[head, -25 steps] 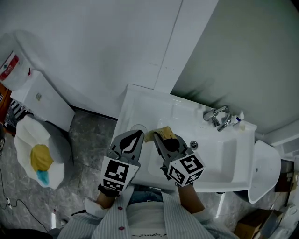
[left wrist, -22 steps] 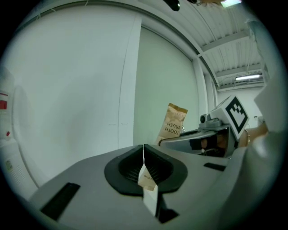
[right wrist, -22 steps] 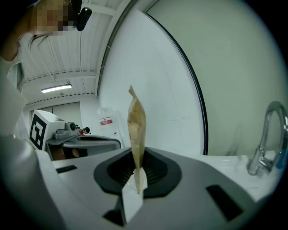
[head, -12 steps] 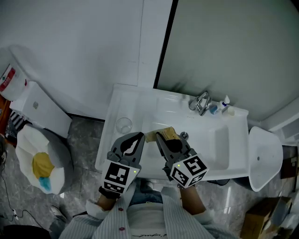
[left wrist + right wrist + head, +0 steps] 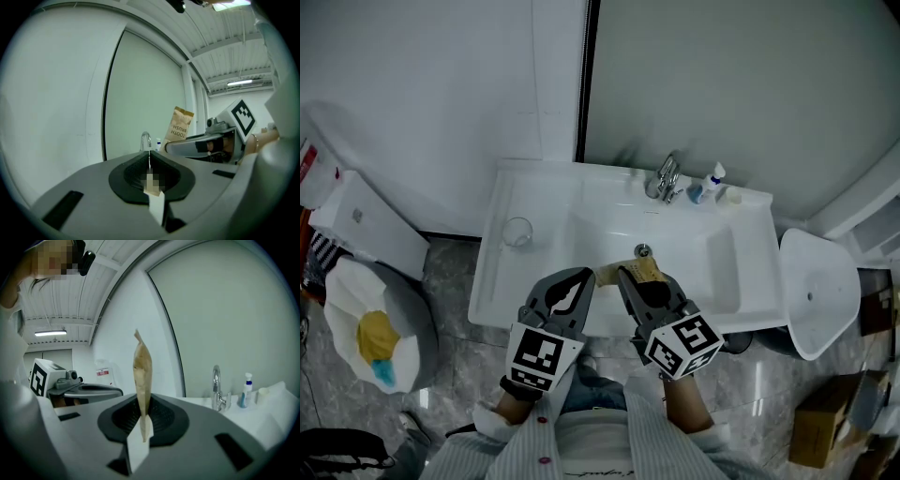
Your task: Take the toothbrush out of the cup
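Note:
A clear glass cup (image 5: 517,231) stands on the left ledge of the white sink (image 5: 741,272); it looks empty. No bare toothbrush shows. My right gripper (image 5: 625,275) is shut on a brown paper toothbrush packet (image 5: 645,271), which stands edge-on between its jaws in the right gripper view (image 5: 142,376). In the left gripper view the same packet (image 5: 178,124) sticks up from the right gripper. My left gripper (image 5: 584,279) is shut, with a small tan paper strip (image 5: 605,274) at its tip (image 5: 153,187). Both grippers hover over the sink's front edge, apart from the cup.
A chrome faucet (image 5: 664,175) stands at the back of the sink with a small pump bottle (image 5: 711,181) and a white pot (image 5: 730,197). A white bin (image 5: 818,292) is at the right, a lined bin (image 5: 375,333) at the left, and a cardboard box (image 5: 823,424) at the lower right.
Both grippers have drifted right and back from the cup, which was at the left gripper's tip a second ago. The packet stays in the right jaws, the strip at the left.

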Demonstrator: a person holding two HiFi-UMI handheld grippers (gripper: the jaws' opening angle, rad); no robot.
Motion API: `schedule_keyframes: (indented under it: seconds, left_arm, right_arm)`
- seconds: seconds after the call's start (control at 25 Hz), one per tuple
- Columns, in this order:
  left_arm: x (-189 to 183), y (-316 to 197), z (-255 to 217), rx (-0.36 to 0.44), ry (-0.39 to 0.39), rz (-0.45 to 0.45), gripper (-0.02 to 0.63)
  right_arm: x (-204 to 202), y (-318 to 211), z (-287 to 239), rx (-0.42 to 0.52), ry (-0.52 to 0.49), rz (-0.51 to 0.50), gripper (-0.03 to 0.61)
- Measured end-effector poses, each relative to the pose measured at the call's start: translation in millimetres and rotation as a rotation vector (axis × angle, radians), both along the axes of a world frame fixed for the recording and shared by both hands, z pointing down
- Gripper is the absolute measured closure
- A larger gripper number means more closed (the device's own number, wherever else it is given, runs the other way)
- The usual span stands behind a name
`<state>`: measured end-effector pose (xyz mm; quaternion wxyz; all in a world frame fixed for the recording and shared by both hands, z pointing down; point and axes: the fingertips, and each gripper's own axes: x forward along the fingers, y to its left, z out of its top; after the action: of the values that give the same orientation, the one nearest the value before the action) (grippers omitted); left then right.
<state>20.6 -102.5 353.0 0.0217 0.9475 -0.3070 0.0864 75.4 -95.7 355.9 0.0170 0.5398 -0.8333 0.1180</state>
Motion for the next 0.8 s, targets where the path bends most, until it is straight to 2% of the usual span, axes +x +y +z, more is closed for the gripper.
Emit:
schedule_keyframes:
  seconds: [0.4,0.8]
  left_arm:
    - [14.7,34.0,-1.9,0.009,0.011,0.015,0.594]
    - [12.1,33.4,-6.0,0.009,0.004,0.031,0.595]
  right_arm:
    - [13.4,36.1,1.4,-0.003,0.006,0.006,0.531]
    - [11.1,34.5,-1.0,-0.008,-0.011,0.020,0.531]
